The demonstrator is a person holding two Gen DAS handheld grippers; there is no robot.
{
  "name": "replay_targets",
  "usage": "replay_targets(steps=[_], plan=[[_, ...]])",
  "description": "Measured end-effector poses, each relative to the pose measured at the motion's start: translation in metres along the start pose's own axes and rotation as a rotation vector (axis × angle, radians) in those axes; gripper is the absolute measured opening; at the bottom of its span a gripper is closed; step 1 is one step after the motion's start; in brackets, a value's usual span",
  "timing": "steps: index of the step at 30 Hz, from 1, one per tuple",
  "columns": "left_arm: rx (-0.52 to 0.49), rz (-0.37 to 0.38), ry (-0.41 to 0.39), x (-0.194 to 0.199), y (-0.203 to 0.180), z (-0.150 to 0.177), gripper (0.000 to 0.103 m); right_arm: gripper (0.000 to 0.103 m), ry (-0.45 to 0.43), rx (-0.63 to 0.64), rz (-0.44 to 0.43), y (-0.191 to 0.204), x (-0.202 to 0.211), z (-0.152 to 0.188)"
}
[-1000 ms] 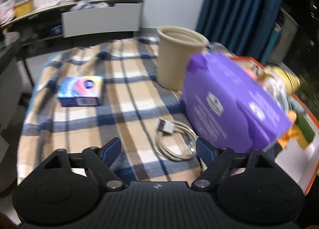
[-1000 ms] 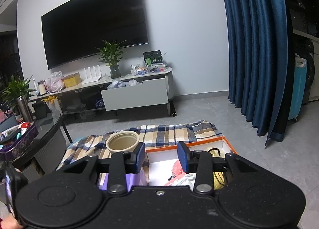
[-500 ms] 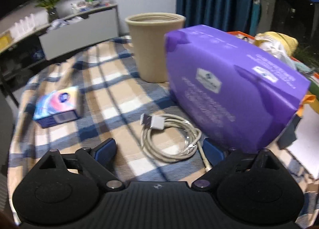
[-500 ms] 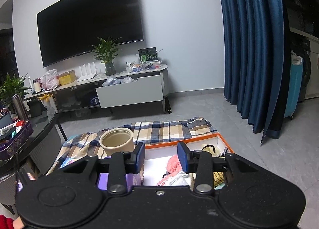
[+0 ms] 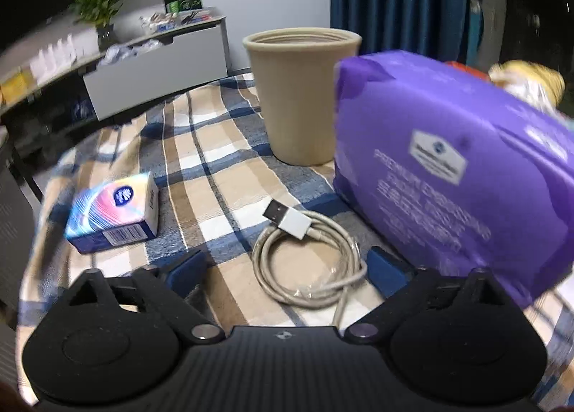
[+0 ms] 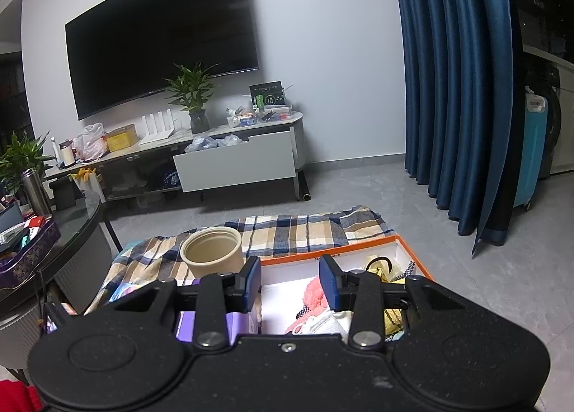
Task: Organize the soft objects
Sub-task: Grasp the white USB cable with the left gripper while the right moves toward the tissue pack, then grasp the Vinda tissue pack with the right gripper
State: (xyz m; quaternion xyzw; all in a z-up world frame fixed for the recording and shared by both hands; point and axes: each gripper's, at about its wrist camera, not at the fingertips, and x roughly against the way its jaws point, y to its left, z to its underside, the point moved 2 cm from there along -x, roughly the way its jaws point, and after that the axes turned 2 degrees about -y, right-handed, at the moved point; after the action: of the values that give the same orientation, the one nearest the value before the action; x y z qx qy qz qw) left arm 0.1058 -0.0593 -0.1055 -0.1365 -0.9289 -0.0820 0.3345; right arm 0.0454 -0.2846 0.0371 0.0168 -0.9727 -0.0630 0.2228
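1. The left tool (image 5: 283, 272) is held wide over the near edge of a plaid blanket (image 5: 201, 146); its jaws are closing, and nothing is pressed by the blue fingertips (image 5: 184, 270).
2. A coiled white cable (image 5: 308, 261) is seen lying flat on the blanket between those fingertips and just ahead of them; its plug (image 5: 287, 218) points toward the far left corner; the coil is roughly round, so no strong long axis is offered.
3. A purple soft pack (image 5: 455, 175) is leaned just to the right of the cable, close by the right fingertip; its long axis runs from the cup (image 5: 301, 96) at the far side down toward the near right edge.
4. A small tissue pack (image 5: 113, 214) is set well apart to the left, near the blanket's left edge.
5. The right tool (image 6: 290, 284) is held partly open with nothing between its fingers; it hangs above an orange-rimmed box (image 6: 409, 250) at the blanket's right edge, in which pink and yellow soft things (image 6: 315, 295) are already gathered.
6. The left hand is judged the nearer to the cable and the purple pack; the cable is judged the likelier target, since it is centred in the gap; a straight lowering would be called for, with care that the purple pack is not nudged by the right fingertip.
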Motion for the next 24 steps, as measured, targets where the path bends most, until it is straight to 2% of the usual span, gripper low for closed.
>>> replay_targets(steps=[2, 3, 5, 13, 18, 20, 24], plan=[[0.041, 0.006, -0.013, 0.002, 0.004, -0.001, 0.069, 0.045, -0.001, 0.003, -0.001, 0.001, 0.000, 0.000], [0.046, 0.002, -0.017, 0.004, 0.004, -0.002, 0.068, 0.045, 0.000, 0.005, -0.004, 0.001, -0.001, -0.001], [0.071, 0.013, -0.013, 0.007, 0.006, -0.001, 0.067, 0.045, 0.005, 0.009, -0.014, 0.006, -0.003, 0.000], [0.189, -0.075, -0.069, 0.047, 0.027, 0.001, 0.067, 0.045, 0.054, 0.068, -0.117, 0.046, -0.019, 0.006], [0.279, -0.151, -0.103, 0.082, 0.057, 0.001, 0.067, 0.052, 0.110, 0.116, -0.222, 0.097, -0.039, 0.017], [0.311, -0.176, -0.111, 0.094, 0.072, 0.001, 0.067, 0.063, 0.135, 0.138, -0.269, 0.118, -0.051, 0.022], [0.366, -0.221, -0.136, 0.116, 0.096, 0.005, 0.067, 0.071, 0.184, 0.190, -0.333, 0.159, -0.080, 0.031]])
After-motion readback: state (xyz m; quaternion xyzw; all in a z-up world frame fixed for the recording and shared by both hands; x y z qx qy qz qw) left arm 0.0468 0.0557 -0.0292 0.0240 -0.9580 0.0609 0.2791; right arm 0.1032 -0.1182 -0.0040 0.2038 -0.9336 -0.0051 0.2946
